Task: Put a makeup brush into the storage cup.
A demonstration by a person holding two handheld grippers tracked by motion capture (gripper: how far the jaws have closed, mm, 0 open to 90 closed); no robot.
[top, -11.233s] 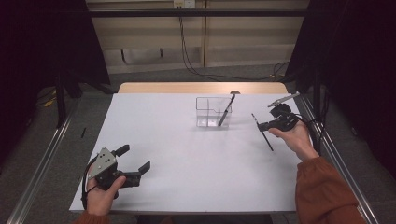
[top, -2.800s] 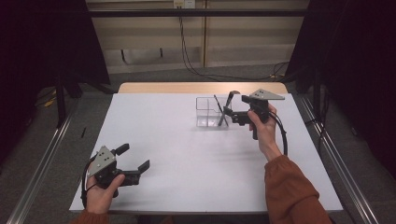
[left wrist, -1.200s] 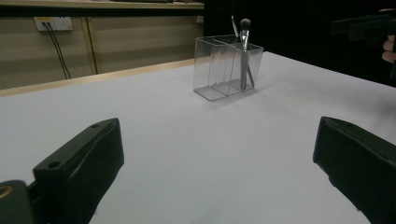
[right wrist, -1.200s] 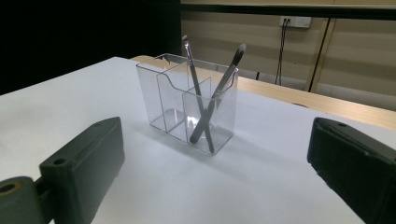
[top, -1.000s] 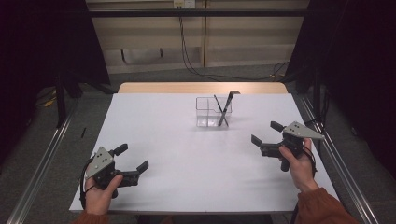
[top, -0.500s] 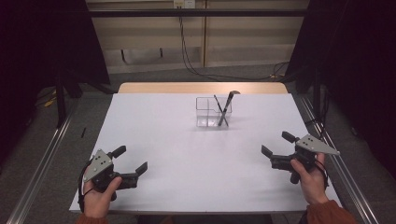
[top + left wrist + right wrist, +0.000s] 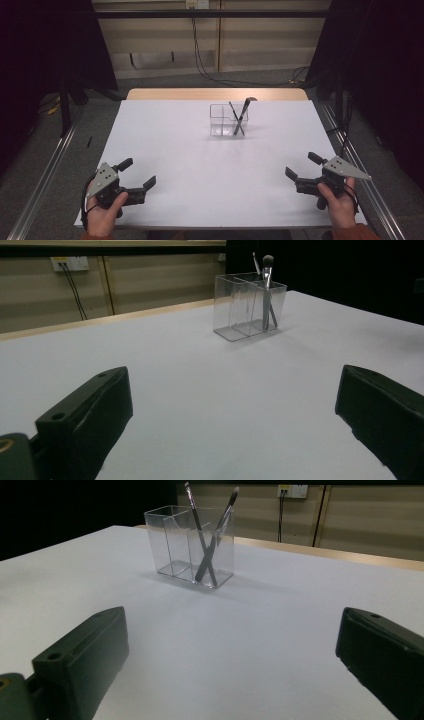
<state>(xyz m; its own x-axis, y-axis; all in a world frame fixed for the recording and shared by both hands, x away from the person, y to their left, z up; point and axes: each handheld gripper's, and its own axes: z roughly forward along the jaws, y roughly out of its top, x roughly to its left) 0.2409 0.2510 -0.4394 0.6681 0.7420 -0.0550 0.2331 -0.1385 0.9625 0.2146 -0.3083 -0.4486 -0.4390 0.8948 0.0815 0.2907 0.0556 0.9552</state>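
A clear plastic holder [image 7: 229, 120] [image 7: 248, 305] [image 7: 189, 545] with compartments stands on the far middle of the white table [image 7: 210, 165]. Two dark makeup brushes [image 7: 240, 118] [image 7: 209, 540] lean crossed in its right compartment. My left gripper [image 7: 138, 176] rests open near the table's front left corner, held by a hand, with nothing between its jaws. Near the front right corner my right gripper [image 7: 303, 167] is open too, also empty, its jaws pointing left.
A wooden strip [image 7: 215, 94] runs along the table's far edge. Metal rails [image 7: 45, 175] flank the table on both sides. Cables [image 7: 210, 70] hang down the back wall to the floor.
My right gripper put a second brush into the holder, let go, then drew back to the front right corner. The left gripper has stayed in place.
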